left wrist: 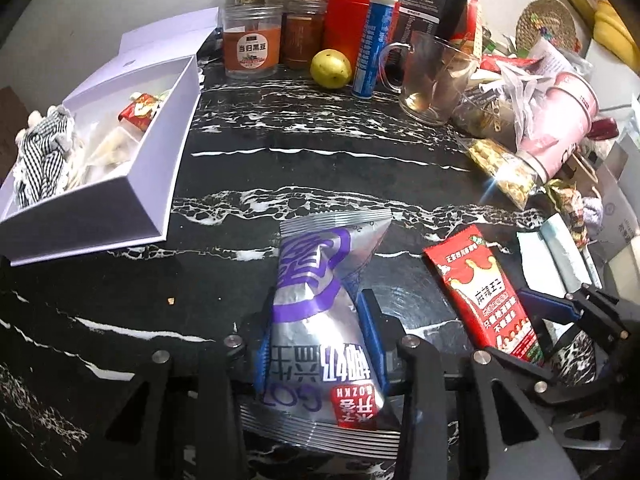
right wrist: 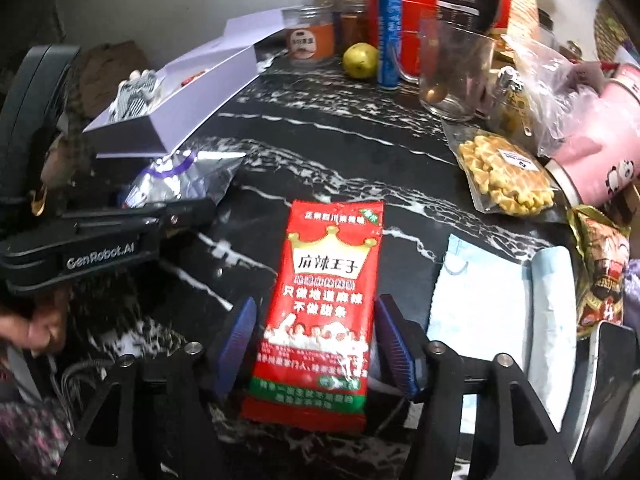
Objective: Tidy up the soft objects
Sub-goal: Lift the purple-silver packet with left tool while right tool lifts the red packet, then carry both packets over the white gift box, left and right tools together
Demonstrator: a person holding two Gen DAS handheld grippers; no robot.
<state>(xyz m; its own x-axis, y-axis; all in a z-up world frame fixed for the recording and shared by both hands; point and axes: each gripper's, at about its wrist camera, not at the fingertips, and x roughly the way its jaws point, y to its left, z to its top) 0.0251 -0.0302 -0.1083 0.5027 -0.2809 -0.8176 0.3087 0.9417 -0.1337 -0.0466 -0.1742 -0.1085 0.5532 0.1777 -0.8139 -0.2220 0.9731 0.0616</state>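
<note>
Left wrist view: left hand-held gripper (left wrist: pixel 320 340) closed on a silver and purple snack packet (left wrist: pixel 320 300), blue pads (left wrist: pixel 370 320) pressed against both its sides, bag crumpled between them and standing up off the black marbled tabletop (left wrist: pixel 300 168). Toward the tabletop's left edge, an open lavender box (left wrist: pixel 160 168) with a striped cloth item (left wrist: pixel 40 152), pale wrapped pieces and a small red packet (left wrist: pixel 138 110) inside. Along the far edge, jars (left wrist: pixel 250 46), a red canister (left wrist: pixel 348 20), a blue tube (left wrist: pixel 374 44), a yellow-green fruit (left wrist: pixel 331 68) and a glass mug (left wrist: pixel 434 80). Near the right edge, a red snack packet (left wrist: pixel 484 292) lying flat, its near end between the fingers of the right hand-held gripper (left wrist: pixel 560 332). Beyond it, a bag of waffles (left wrist: pixel 504 168) and a pink container (left wrist: pixel 560 120).

Right wrist view: right hand-held gripper (right wrist: pixel 316 344) about half open, straddling the red snack packet (right wrist: pixel 324 312), which lies flat on the tabletop (right wrist: pixel 320 152) near its front edge. Blue pads (right wrist: pixel 394 344) just beside the packet's long sides; whether touching or a sliver apart, cannot tell. Left hand-held gripper (right wrist: pixel 160 208) at the left, the silver and purple snack packet (right wrist: pixel 180 180) in its grip, just in front of the lavender box (right wrist: pixel 180 100). To the right of the red packet, light blue folded items (right wrist: pixel 500 300); further back, the bag of waffles (right wrist: pixel 504 180).
</note>
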